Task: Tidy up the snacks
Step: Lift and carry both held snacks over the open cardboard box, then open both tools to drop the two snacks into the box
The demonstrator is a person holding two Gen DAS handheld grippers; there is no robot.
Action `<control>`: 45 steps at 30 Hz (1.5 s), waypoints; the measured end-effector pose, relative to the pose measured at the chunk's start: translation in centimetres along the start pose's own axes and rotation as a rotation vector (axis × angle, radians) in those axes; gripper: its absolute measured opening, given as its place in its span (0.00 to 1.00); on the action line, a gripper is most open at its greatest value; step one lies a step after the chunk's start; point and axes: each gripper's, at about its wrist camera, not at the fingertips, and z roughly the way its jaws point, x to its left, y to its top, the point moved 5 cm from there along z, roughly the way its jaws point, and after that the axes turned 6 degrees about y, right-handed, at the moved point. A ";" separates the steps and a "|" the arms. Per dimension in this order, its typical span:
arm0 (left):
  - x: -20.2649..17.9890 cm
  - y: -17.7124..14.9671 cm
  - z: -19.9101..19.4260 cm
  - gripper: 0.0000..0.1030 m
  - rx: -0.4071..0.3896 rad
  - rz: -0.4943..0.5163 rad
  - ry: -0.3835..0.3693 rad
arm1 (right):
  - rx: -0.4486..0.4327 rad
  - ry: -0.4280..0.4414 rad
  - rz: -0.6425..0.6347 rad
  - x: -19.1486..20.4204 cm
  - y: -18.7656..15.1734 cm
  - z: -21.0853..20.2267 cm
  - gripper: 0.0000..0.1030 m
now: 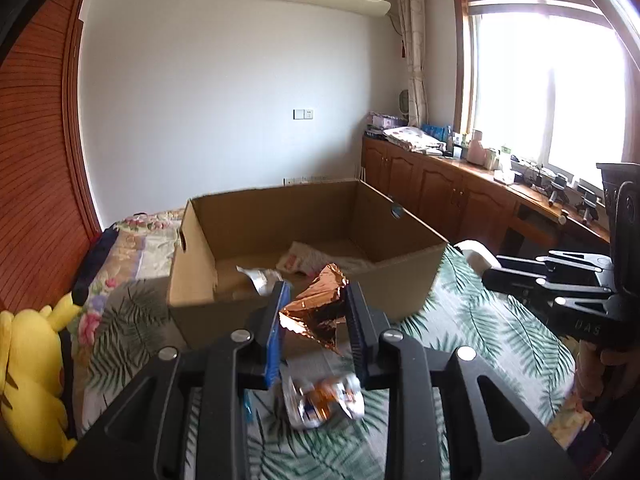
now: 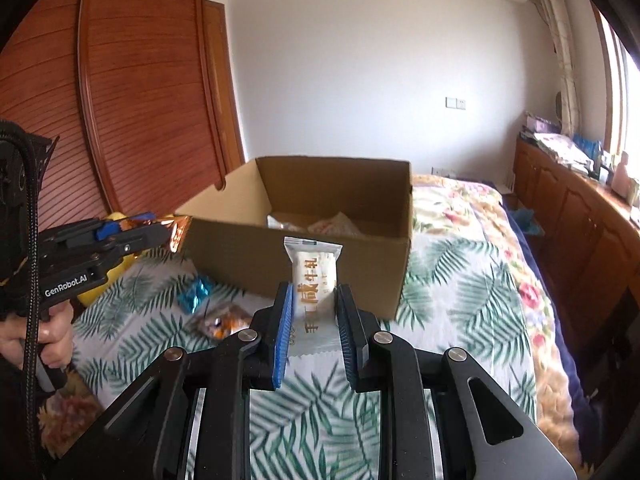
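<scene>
inside the cardboard box [image 1: 400,276] lie a few wrapped snacks [image 1: 316,258].

the room is being lit by daylight coming through the window [image 1: 548,80], which is being blown out to plain white in the left wrist view. the white wall [image 1: 224,92] is being evenly and softly lit. straight lines are being bent by the fisheye lens, and dark vignetted corners are being shown in both views. the leaf-patterned bedspread [image 2: 312,412] is being smeared by motion blur near the bottom edge, and the small wrapped snack [image 1: 320,400] is being blurred too.
</scene>
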 end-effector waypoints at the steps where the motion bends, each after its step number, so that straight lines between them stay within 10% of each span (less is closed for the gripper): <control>1: 0.4 0.6 0.7 0.26 -0.003 -0.002 0.002 | -0.001 0.004 -0.004 -0.1 0.6 0.6 0.20; 21: 4.5 3.0 11.8 0.26 0.037 -0.011 0.023 | 0.040 0.020 -0.050 -2.8 5.8 12.5 0.17; 45: 4.3 2.4 11.9 0.50 0.052 -0.014 0.026 | 0.058 0.068 -0.017 -2.6 3.9 12.8 0.19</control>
